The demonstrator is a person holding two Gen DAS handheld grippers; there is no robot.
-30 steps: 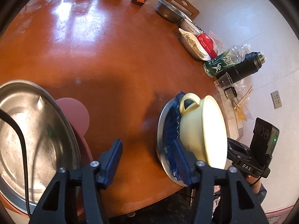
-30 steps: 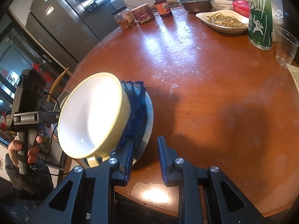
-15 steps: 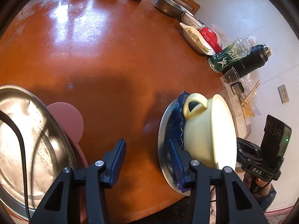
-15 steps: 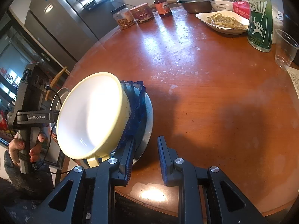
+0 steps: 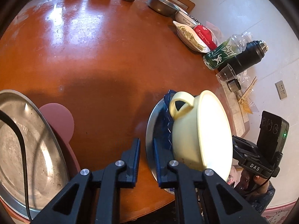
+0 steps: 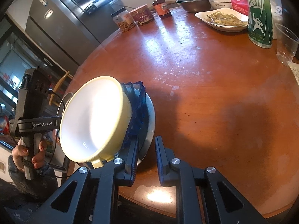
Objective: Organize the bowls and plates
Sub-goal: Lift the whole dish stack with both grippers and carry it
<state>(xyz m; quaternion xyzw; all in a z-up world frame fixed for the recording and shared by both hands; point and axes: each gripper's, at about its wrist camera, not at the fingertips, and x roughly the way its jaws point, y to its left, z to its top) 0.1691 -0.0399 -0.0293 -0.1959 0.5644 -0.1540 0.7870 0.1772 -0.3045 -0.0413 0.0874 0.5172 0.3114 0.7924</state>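
Observation:
A stack stands at the table's near edge: a metal plate (image 5: 151,128), a blue glass dish (image 5: 167,115) and a yellow bowl with handles (image 5: 188,136) on top. In the right wrist view they show as plate (image 6: 150,119), blue dish (image 6: 137,112) and bowl (image 6: 97,117). My left gripper (image 5: 146,161) is shut on the plate's rim from one side. My right gripper (image 6: 146,157) is shut on the rim from the opposite side.
A large metal tray (image 5: 24,145) and a pink mat (image 5: 58,116) lie at the left. Jars and a sauce bottle (image 6: 161,4), a steel bowl (image 6: 194,2), a food dish (image 6: 223,18), a green bottle (image 6: 259,16), a plastic cup (image 6: 286,44) and a black flask (image 5: 246,57) line the far edge.
My left gripper moved right onto the stack and its jaws narrowed from wide open to closed on the metal plate's rim. The right gripper and the stack stayed put.

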